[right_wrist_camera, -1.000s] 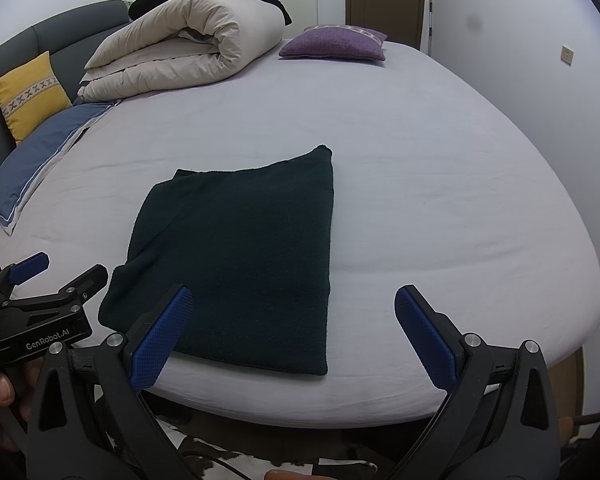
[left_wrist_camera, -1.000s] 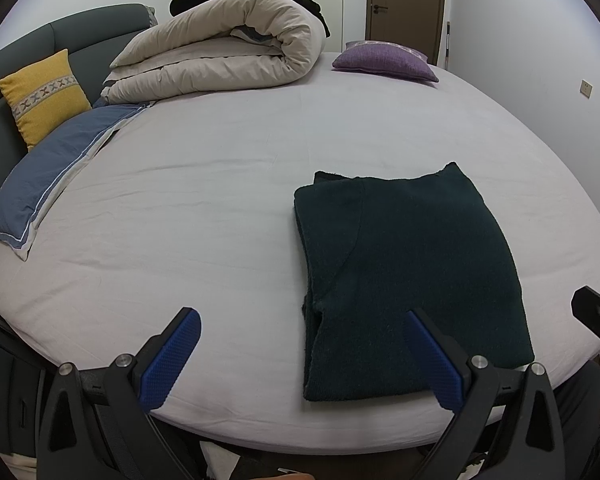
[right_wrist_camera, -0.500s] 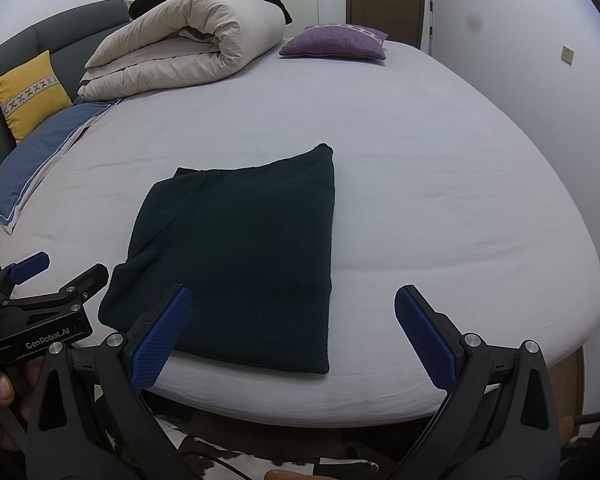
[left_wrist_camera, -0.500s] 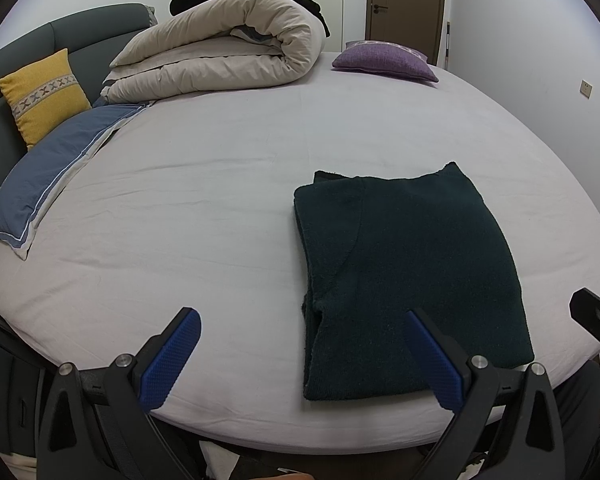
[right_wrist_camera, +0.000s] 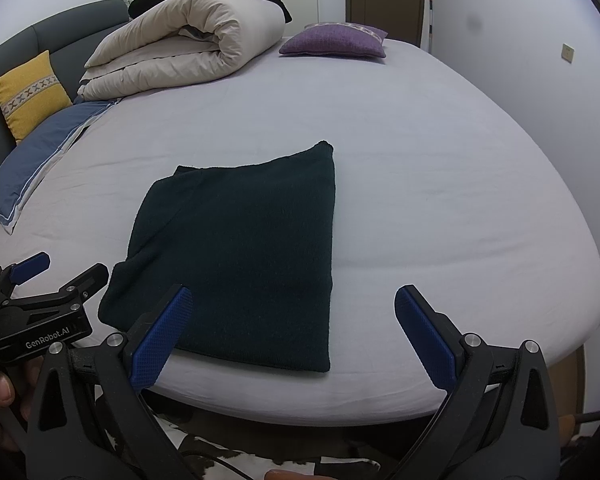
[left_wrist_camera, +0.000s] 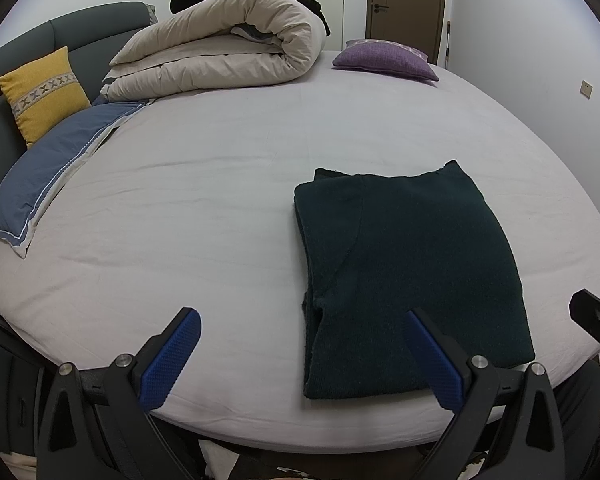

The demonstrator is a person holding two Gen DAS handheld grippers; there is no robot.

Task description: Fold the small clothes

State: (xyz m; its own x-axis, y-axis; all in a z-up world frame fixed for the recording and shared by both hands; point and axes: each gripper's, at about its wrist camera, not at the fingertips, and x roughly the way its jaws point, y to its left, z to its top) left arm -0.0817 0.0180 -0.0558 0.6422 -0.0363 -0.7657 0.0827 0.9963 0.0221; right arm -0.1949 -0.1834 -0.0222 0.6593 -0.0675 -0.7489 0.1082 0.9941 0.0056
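Left gripper (left_wrist_camera: 300,354) of mine hangs spread wide and empty at the bed (left_wrist_camera: 203,208) edge, the folded dark green sweater (left_wrist_camera: 408,280) lying flat ahead to its right. Right view: my right gripper (right_wrist_camera: 293,334) gapes empty too, with the sweater (right_wrist_camera: 239,256) ahead-left, near the sheet's edge.
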